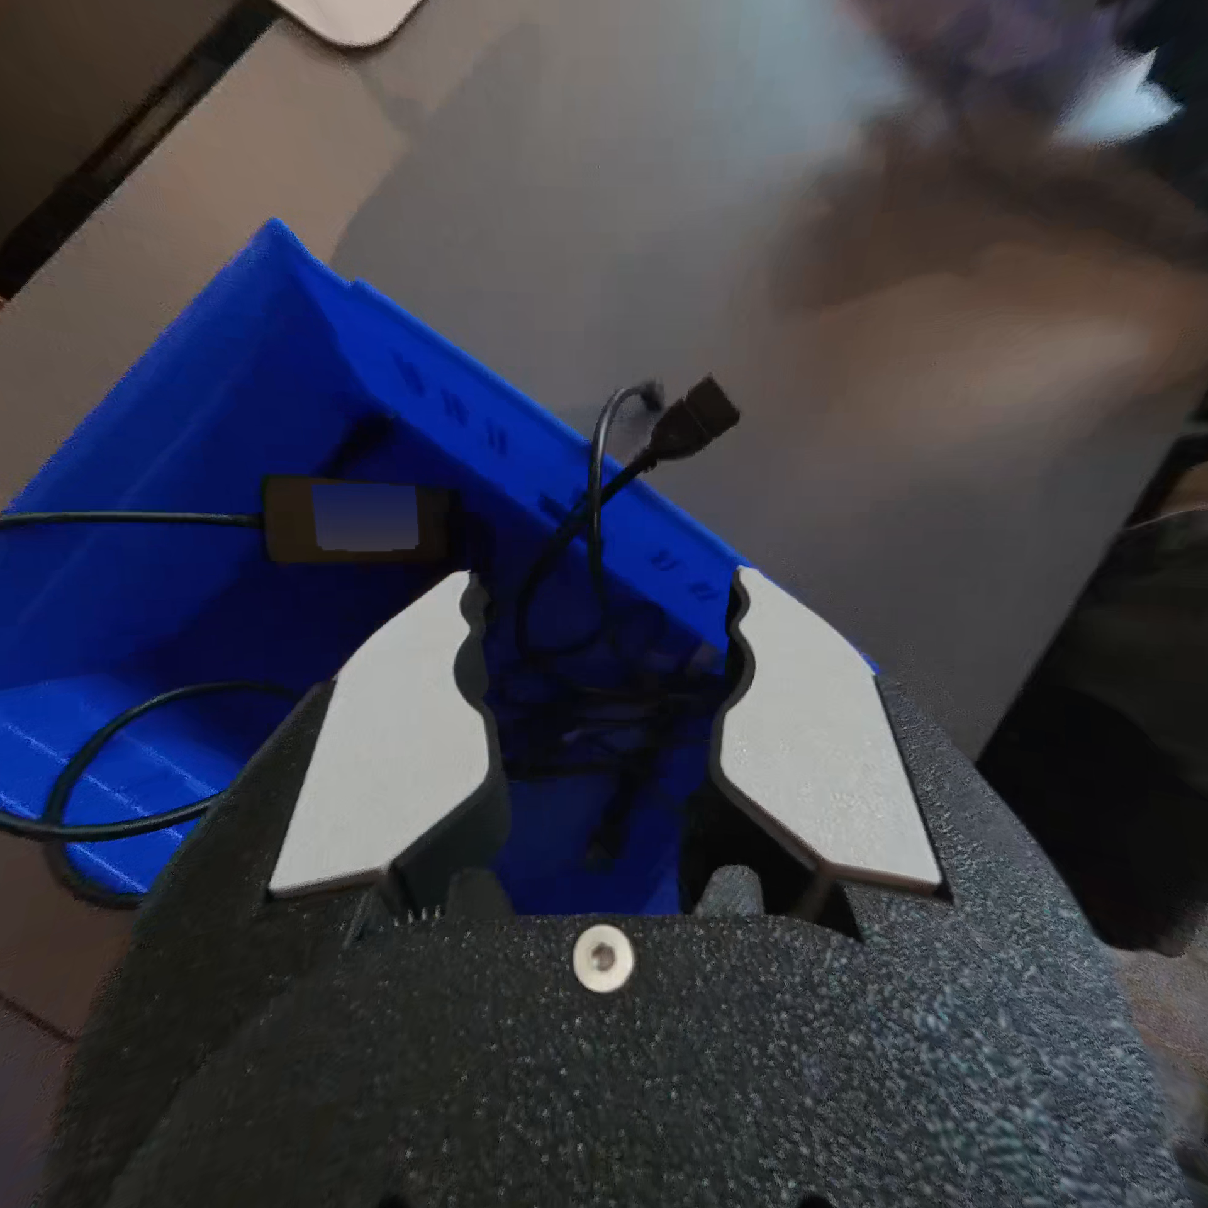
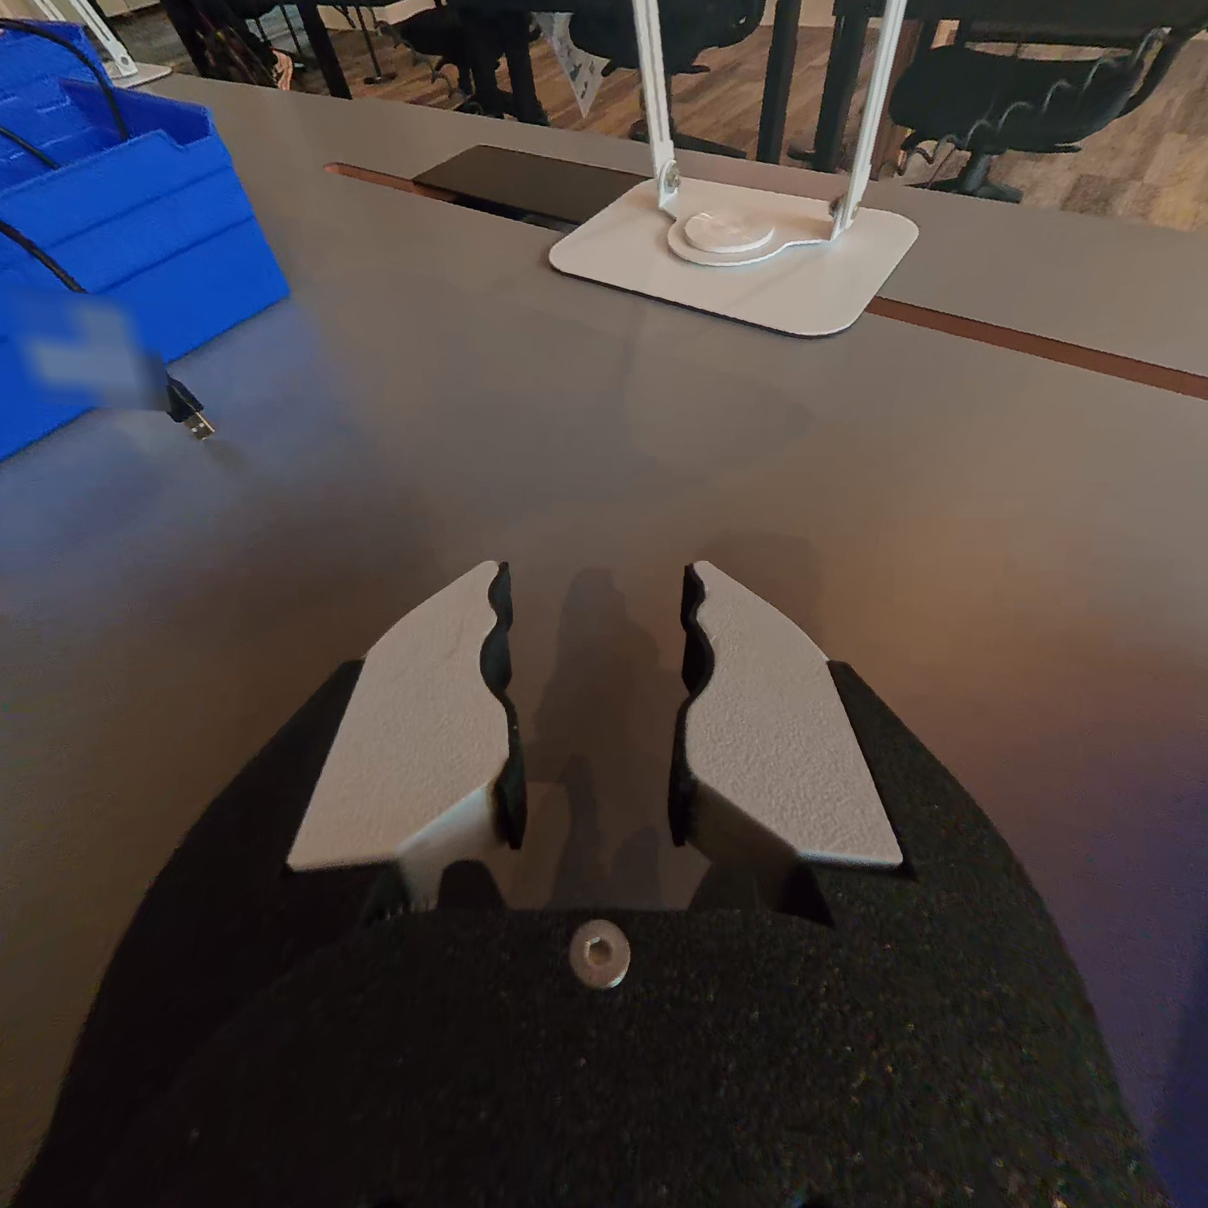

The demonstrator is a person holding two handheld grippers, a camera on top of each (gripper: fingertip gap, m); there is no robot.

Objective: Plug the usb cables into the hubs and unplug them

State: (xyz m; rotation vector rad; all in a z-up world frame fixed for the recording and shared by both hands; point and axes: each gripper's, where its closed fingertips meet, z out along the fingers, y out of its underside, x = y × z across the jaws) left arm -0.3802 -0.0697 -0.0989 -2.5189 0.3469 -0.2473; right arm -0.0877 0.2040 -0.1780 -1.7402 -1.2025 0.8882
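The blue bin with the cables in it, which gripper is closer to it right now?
Left. The left gripper hangs open right over the blue bin, above its cables. The right gripper is open over bare table, the bin off to its left.

Probably an office: desks (image 2: pixel 588 392), swivel chairs (image 2: pixel 1020 98).

Blue bin (image 1: pixel 196 457) holding black cables (image 1: pixel 591 523) and black hub (image 1: pixel 356 520); grey table (image 2: pixel 588 425) with brown strip (image 2: pixel 1046 356); white stand base (image 2: pixel 771 281); grey-and-black gripper fingers (image 2: pixel 418 719).
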